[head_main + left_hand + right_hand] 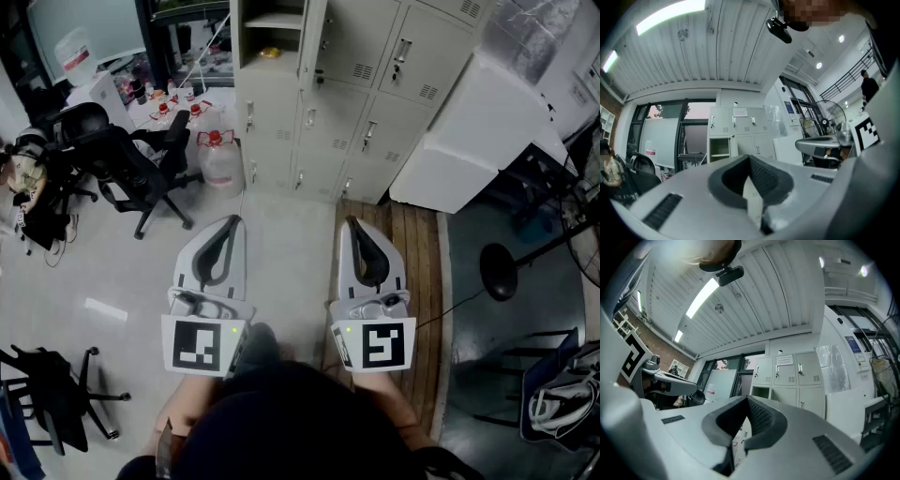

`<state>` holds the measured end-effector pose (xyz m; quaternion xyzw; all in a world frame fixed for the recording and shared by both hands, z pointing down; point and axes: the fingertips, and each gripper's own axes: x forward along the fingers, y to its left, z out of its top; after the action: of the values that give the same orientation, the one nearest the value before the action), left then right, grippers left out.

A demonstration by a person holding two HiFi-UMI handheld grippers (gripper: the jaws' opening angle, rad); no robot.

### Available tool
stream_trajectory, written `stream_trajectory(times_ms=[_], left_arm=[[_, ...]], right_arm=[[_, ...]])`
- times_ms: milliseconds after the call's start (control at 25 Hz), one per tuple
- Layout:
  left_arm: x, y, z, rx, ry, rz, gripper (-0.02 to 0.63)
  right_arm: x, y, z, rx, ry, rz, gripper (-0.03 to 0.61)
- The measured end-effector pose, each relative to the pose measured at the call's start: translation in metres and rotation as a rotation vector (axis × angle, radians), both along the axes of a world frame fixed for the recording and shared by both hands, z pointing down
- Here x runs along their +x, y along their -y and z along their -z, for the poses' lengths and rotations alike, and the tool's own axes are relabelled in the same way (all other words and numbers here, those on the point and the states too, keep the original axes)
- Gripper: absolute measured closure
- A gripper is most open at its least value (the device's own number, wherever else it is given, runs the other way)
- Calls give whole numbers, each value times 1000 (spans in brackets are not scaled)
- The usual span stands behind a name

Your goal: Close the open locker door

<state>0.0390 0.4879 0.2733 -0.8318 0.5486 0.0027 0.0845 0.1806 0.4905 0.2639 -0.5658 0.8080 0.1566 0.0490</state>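
Observation:
A bank of grey lockers (375, 84) stands ahead across the floor. One upper compartment (272, 37) at its left is open, with a small yellow item on its shelf, and its door (315, 42) swings out edge-on toward me. The open compartment also shows in the left gripper view (718, 149) and in the right gripper view (760, 392). My left gripper (232, 223) and right gripper (354, 223) are held side by side close to my body, well short of the lockers. Both are shut with nothing between the jaws (750, 157) (747, 399).
Black office chairs (131, 159) and large water bottles (220, 155) stand left of the lockers. A white cabinet (478, 131) lies tilted at the right, with a fan base (502, 270) beside it. A wooden pallet (422, 244) lies under my right gripper. Another chair (47, 394) is at lower left.

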Motion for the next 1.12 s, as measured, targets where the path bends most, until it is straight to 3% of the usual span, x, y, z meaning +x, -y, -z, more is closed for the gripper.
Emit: stream_trajectory(times_ms=[400, 760, 840, 1120], left_arm=[[-7, 56, -4, -6, -25, -29, 614], [-39, 169, -8, -13, -33, -46, 614], [-43, 195, -7, -13, -32, -62, 614], [-43, 263, -6, -28, -38, -145, 614]], right_arm=[[-9, 59, -7, -35, -7, -16, 561], [-45, 168, -4, -46, -4, -13, 552], [-49, 193, -1, -48, 7, -24, 517], [-52, 252, -6, -73, 48, -67, 503]])
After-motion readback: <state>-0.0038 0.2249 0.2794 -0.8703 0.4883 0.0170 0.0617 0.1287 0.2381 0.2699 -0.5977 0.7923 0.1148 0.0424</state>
